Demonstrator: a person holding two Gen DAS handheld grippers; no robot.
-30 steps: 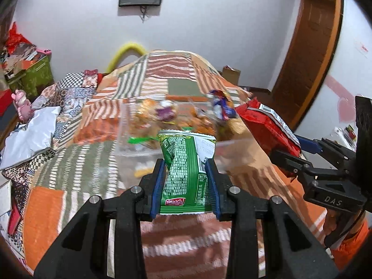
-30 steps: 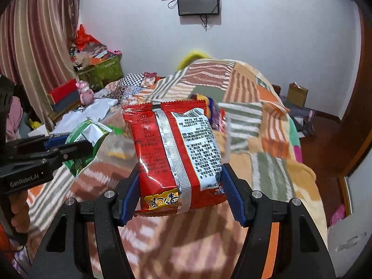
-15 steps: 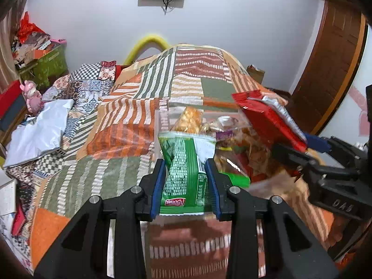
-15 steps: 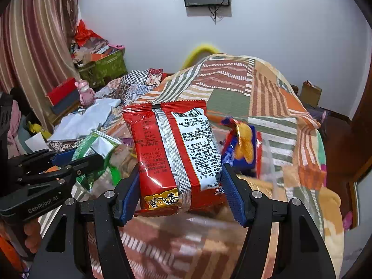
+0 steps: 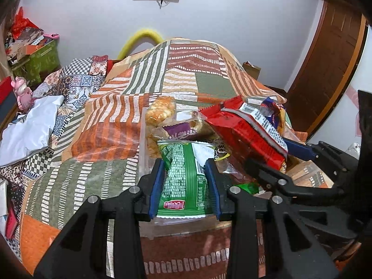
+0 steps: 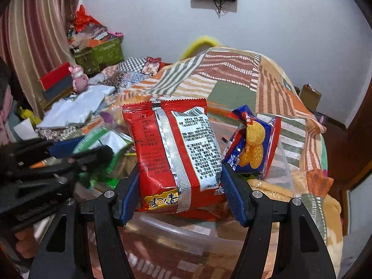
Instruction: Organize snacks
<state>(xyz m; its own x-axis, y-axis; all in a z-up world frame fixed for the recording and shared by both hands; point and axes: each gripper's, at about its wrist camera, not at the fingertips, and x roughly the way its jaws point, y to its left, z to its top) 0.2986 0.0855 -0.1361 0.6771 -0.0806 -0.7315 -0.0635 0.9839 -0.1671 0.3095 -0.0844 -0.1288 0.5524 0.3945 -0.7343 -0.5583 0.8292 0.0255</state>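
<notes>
Gripping a green snack packet (image 5: pixel 183 181), your left gripper (image 5: pixel 184 181) holds it upright over the near edge of the clear plastic bin (image 5: pixel 143 148). Your right gripper (image 6: pixel 180 183) clamps a red snack packet (image 6: pixel 176 153) above the same bin, with a blue packet (image 6: pixel 253 148) just beyond, on the patchwork bedspread (image 5: pixel 186 74).

Snack packets (image 5: pixel 172 127) in bin (image 5: pixel 143 153) — bin on bed (image 5: pixel 97 181).

Glossy foil red packet (image 6: pixel 172 153) and green packet (image 5: pixel 182 176) — clear plastic bin (image 5: pixel 143 153), woven cloth bedspread (image 5: pixel 111 121).
</notes>
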